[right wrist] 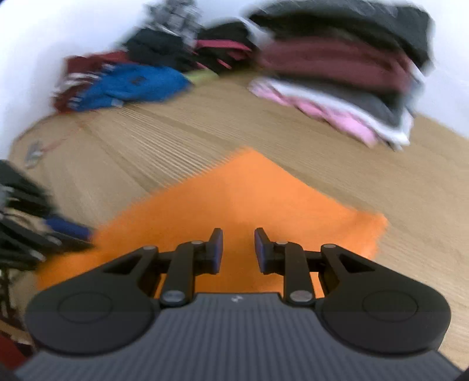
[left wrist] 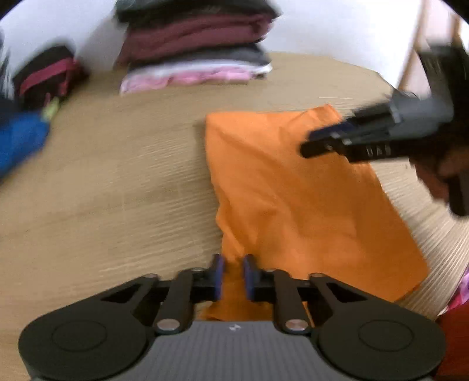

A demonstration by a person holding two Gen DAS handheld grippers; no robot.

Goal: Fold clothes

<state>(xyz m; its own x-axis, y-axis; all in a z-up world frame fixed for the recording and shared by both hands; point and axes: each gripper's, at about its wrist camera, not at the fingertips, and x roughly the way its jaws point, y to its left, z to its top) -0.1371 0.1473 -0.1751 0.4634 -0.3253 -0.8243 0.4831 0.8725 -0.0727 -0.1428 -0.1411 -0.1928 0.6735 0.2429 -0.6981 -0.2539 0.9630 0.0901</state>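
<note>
Orange garment (left wrist: 307, 205) lies folded on worktop (left wrist: 117, 190). Left claw (left wrist: 233, 274) pinches its edge; right claw (right wrist: 238, 250) hovers part-open, empty.

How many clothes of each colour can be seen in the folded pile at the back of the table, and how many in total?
The folded pile, as far as the blur allows:
Black or dark: 1
Maroon: 1
Grey: 1
White: 1
Pink: 1
Total: 5 layers visible; thin ones may be hidden.
</note>
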